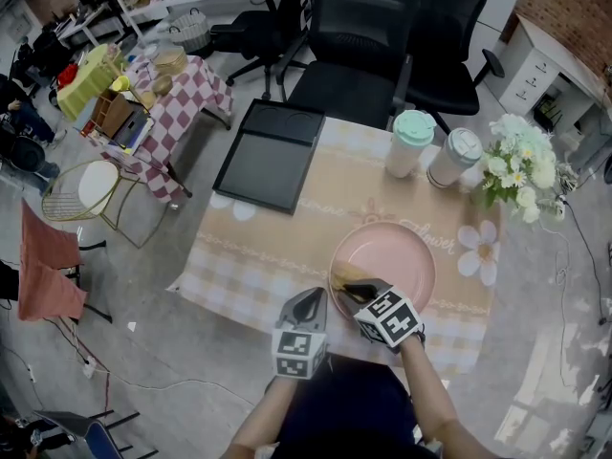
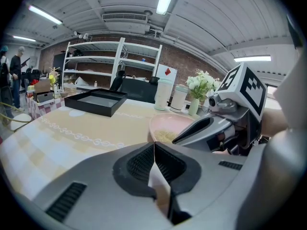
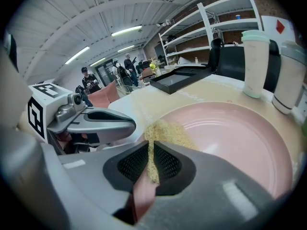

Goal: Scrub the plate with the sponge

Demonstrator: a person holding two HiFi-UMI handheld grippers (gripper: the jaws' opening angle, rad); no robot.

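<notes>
Lower centre: right gripper point(image 3: 150, 150), jaws pinched on thin yellow sponge point(image 3: 169, 132). Sponge lies on left rim of pink plate point(image 3: 240, 138). Frame left: left gripper point(image 3: 96, 121). Upper right: tall white cup point(image 3: 253, 63).

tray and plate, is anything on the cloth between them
Nothing. In the head view the cloth between the tray and the plate is bare.
</notes>
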